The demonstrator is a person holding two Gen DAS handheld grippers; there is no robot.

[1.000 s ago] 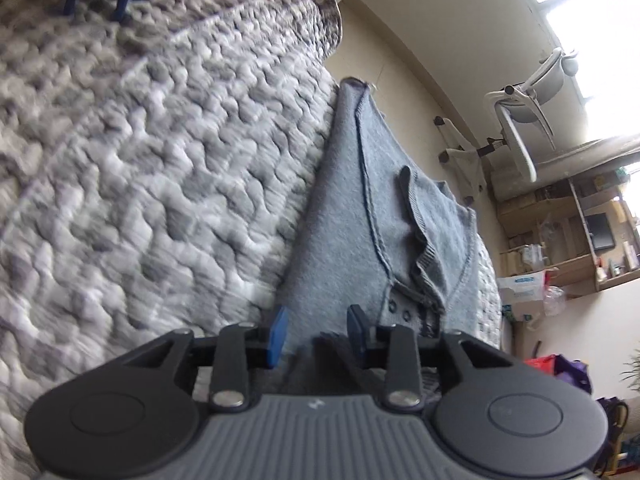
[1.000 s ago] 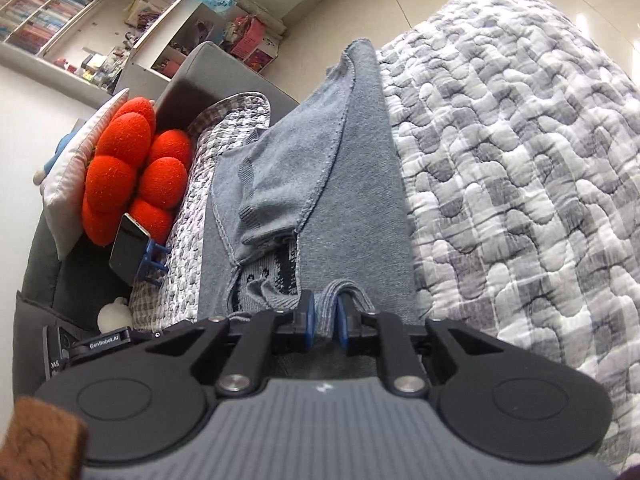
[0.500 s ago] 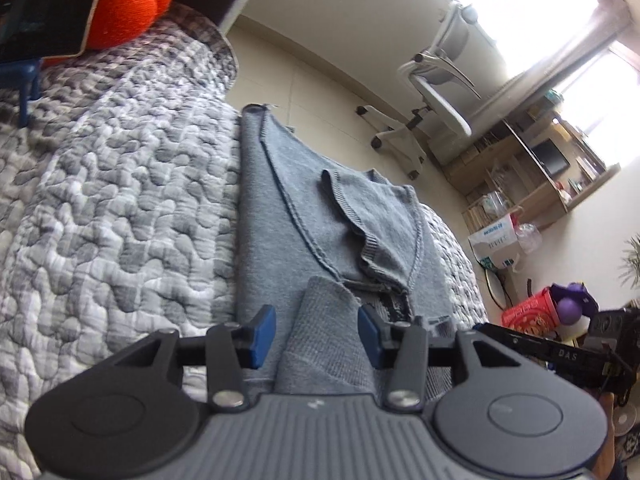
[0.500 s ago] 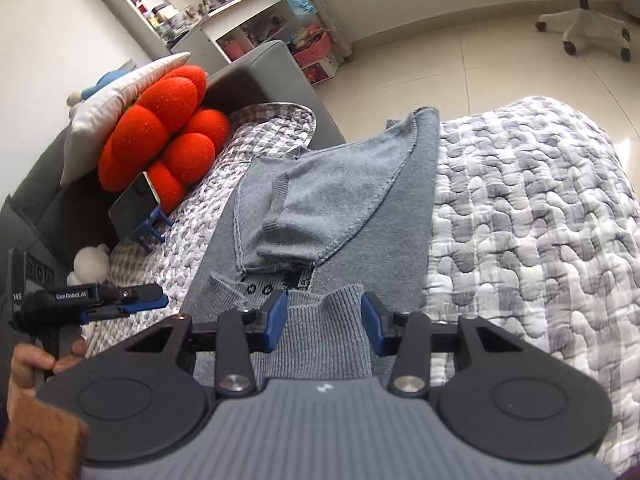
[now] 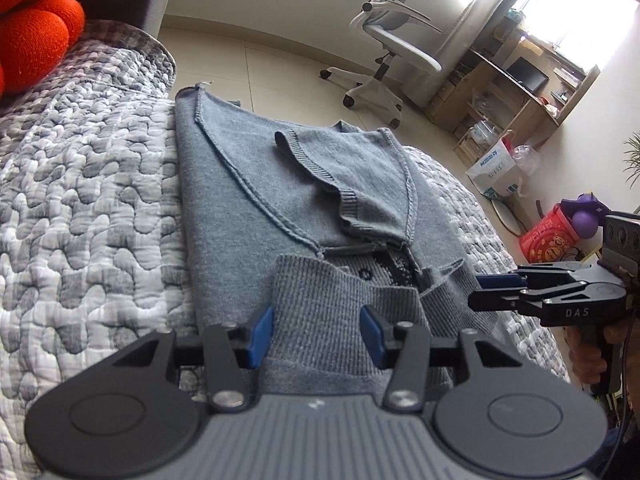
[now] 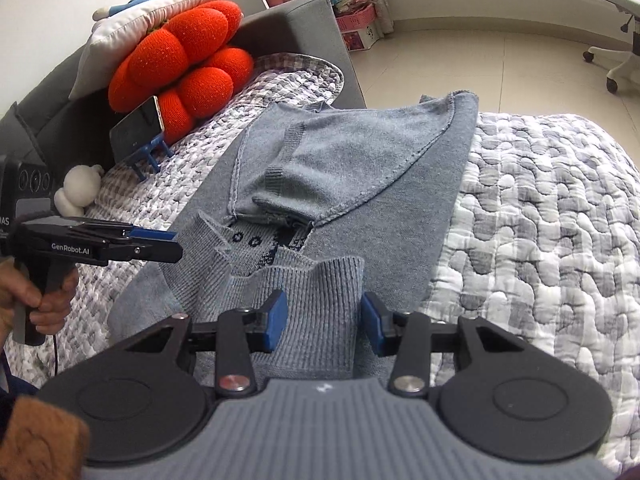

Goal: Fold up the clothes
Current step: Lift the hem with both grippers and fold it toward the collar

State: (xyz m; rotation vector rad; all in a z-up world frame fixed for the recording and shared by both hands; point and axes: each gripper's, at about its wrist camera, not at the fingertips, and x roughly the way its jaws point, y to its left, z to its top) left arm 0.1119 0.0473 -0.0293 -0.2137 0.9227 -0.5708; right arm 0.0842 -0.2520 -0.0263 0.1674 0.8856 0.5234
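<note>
A grey knit sweater (image 5: 240,184) (image 6: 400,184) lies flat on the quilted bed cover (image 5: 80,200), with its sleeves folded across the body. Its ribbed hem (image 5: 320,304) (image 6: 316,300) is turned up over the lower body, near both cameras. My left gripper (image 5: 316,332) is open, and the hem lies loose between its blue pads. My right gripper (image 6: 324,322) is open in the same way over the hem's other end. Each gripper also shows from the side in the other's view: the right gripper (image 5: 492,280) and the left gripper (image 6: 160,236), each held in a hand.
An orange lobed cushion (image 6: 180,56), a phone on a blue stand (image 6: 138,128) and a small white plush toy (image 6: 78,196) sit by the grey sofa back. Past the bed are a tiled floor, an office chair (image 5: 384,40), a desk and boxes (image 5: 496,168).
Both grippers rolled upright and opened. The right one, shut on a fold of the hem before, has let it go. The hem now lies turned up over the sweater.
</note>
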